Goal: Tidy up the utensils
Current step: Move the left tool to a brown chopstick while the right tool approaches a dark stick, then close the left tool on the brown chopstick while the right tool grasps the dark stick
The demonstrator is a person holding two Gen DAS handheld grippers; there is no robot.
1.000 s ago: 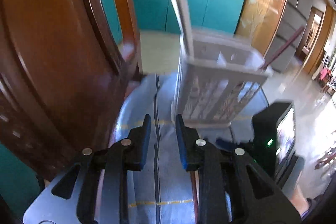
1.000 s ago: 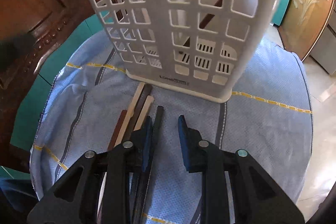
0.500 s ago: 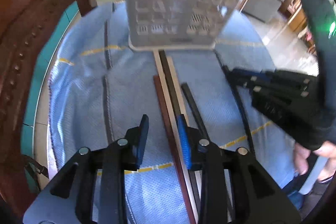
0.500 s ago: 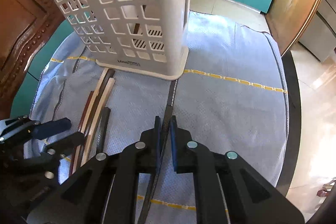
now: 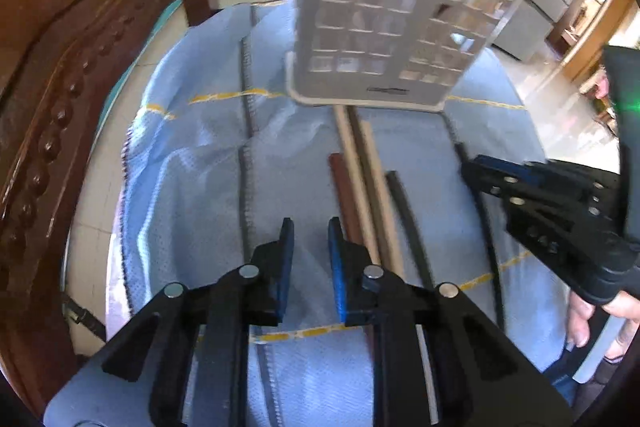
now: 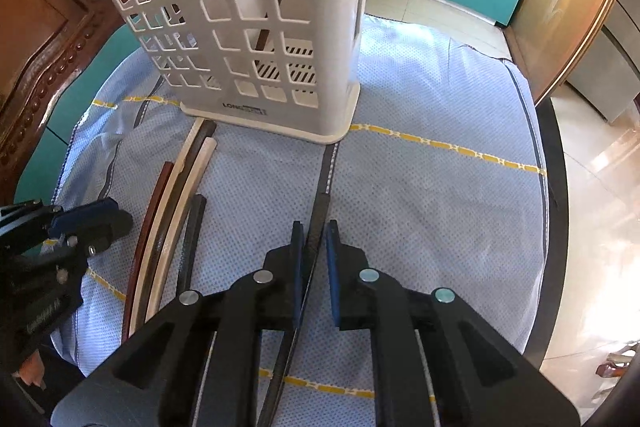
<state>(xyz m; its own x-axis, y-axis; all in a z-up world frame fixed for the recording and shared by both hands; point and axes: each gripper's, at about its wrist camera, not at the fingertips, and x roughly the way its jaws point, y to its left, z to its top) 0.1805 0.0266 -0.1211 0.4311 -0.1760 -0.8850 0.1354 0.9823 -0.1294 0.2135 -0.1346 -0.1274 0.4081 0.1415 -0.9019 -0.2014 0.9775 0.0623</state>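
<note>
- Fingers of the right gripper point(image 6: 311, 259) stand parted around a black chopstick point(image 6: 319, 217) lying on the blue cloth-covered desk point(image 6: 420, 195); half a second ago they were nearly shut on it, so the grip looks loosened or reset.
- Left gripper point(image 5: 310, 259) fingers are open and empty, hovering beside the loose bundle of brown, cream and black chopsticks point(image 5: 362, 183), likely lining up the next pick.
- White lattice plastic utensil basket point(image 6: 256, 27) stands at 12 o'clock, already holding sticks upright.
- Compared with a second ago, the left camera now looks down at the desk.
</note>
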